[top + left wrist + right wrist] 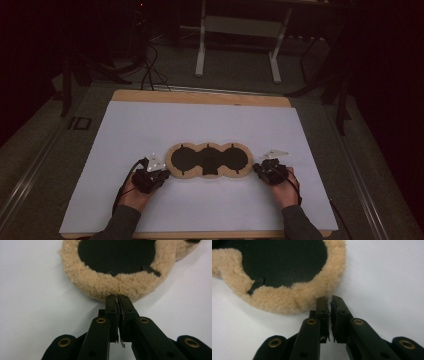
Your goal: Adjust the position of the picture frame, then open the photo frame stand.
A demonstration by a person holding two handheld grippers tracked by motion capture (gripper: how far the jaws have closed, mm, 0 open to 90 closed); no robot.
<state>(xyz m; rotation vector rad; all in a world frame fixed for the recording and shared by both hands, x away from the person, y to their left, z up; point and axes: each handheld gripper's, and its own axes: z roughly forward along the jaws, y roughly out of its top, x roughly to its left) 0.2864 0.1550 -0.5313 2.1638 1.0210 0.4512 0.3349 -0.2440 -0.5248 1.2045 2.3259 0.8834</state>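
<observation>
Looking down from the high view, we find a fleecy tan pad [209, 160] with three joined black rounds lying flat on a white sheet [200, 125] that covers the tabletop [200, 97]. It sits toward the near half of the sheet, roughly centred between the side edges. Bare sheet lies open all round it, widest on the far side.

Its long axis runs left to right, parallel to the near edge; a small tab points toward the person at the middle.

Our left gripper [161, 175] is at the pad's left end, our right gripper [261, 169] at its right end. In the left gripper view the left gripper [118, 298] has its jaws nearly together, tips touching the fleece rim [117, 286]; whether they pinch any fleece we cannot tell. In the right gripper view the right gripper [329, 300] shows a narrow gap with nothing in it, just beside the fleece [294, 300].

Beyond the tabletop stand a pale frame [237, 30] and loose cables [150, 70] on the floor, well apart.
</observation>
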